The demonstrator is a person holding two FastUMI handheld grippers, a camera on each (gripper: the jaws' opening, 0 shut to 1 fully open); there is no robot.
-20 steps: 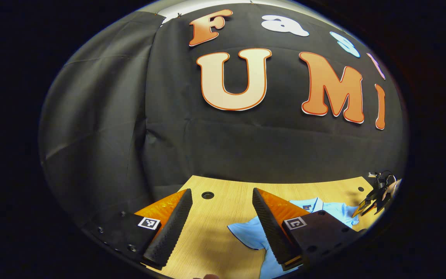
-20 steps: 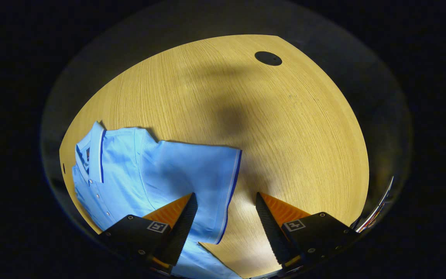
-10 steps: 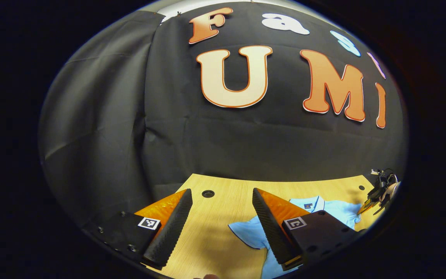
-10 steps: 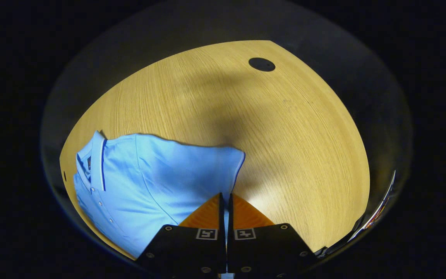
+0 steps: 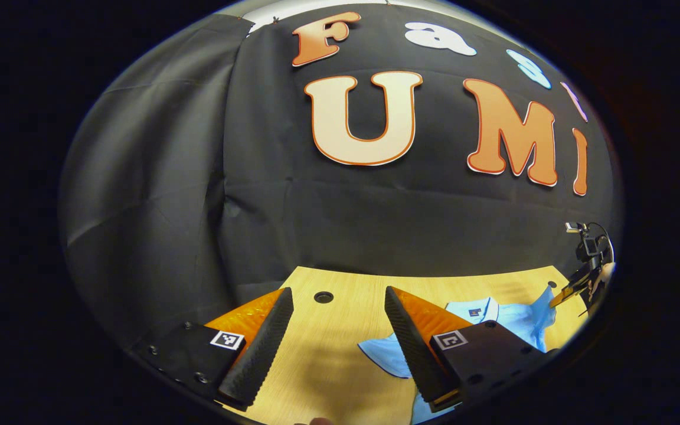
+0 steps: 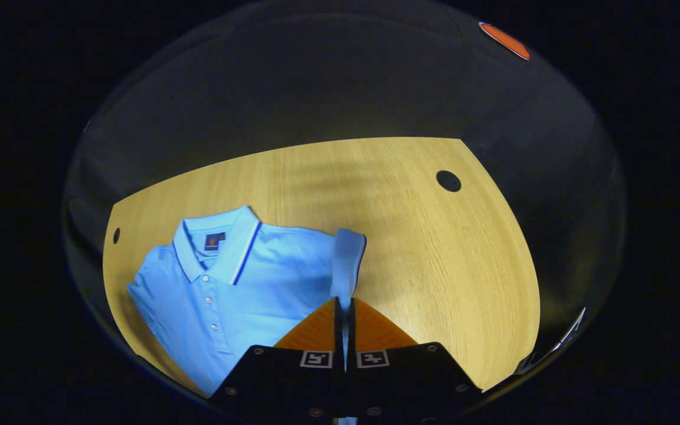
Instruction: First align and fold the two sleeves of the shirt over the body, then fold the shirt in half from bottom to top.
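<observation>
1. Right gripper view: right gripper [image 6: 344, 304] with jaws pressed together on the right sleeve [image 6: 347, 260] of the light blue polo shirt [image 6: 239, 289], sleeve lifted off the surface and standing up as a narrow strip with a dark blue edge.
2. Same view: shirt lying front up on the wooden surface [image 6: 434, 254], collar [image 6: 222, 245] toward the far edge, button placket running down the chest, body to the left of the jaws.
3. Same view: dark round hole [image 6: 448, 180] in the surface, well apart from the shirt on the right.
4. Left gripper view: left gripper [image 5: 340, 313] with jaws spread wide, holding nothing, hovering above bare surface [image 5: 328, 366].
5. Same view: shirt [image 5: 517, 321] to the right, partly hidden behind the right-hand finger; left sleeve [image 5: 384, 351] lying flat and spread out on the surface.
6. Same view: right gripper [image 5: 573, 286] at the far right edge, raising a peak of blue fabric.
</observation>
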